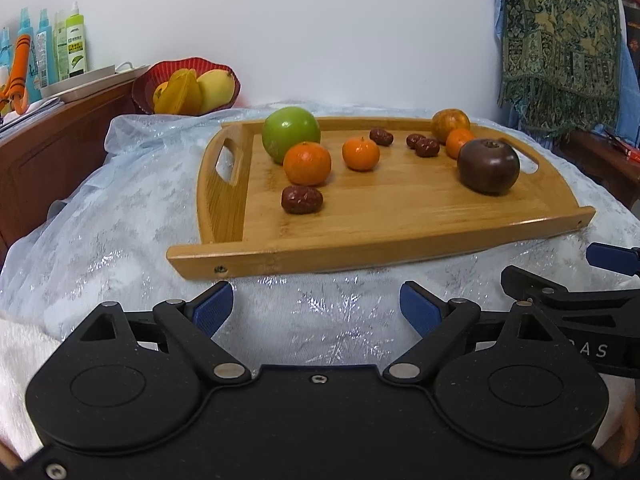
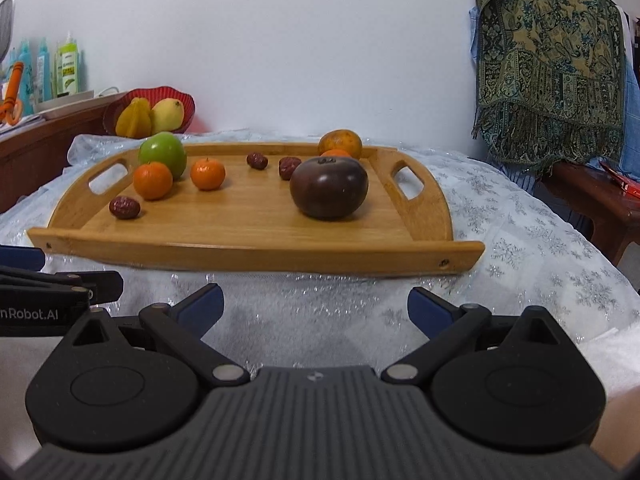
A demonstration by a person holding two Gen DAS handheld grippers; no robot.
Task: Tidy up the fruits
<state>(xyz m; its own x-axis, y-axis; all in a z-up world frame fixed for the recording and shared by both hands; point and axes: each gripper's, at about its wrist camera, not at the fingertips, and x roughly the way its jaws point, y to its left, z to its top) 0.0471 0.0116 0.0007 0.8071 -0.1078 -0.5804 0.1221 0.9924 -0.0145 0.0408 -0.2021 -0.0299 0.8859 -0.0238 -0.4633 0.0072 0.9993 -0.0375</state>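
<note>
A wooden tray [image 1: 400, 216] [image 2: 248, 236] holds a green apple [image 1: 291, 133] [image 2: 163, 154], several small oranges such as one at the front left [image 1: 307, 163] [image 2: 153, 180], several red dates such as the nearest [image 1: 301, 199] [image 2: 125, 207], and a dark purple fruit [image 1: 488, 165] [image 2: 329, 187]. My left gripper [image 1: 316, 308] is open and empty, in front of the tray. My right gripper [image 2: 316, 306] is open and empty, also short of the tray's near rim. Each gripper shows at the edge of the other's view.
A red bowl [image 1: 148, 84] [image 2: 188, 100] with yellow fruits stands behind the tray at the left, on a wooden cabinet [image 1: 52, 152] with bottles [image 1: 74, 42]. The table has a shiny white cloth [image 1: 120, 220]. A patterned shawl [image 1: 560, 40] hangs at the right.
</note>
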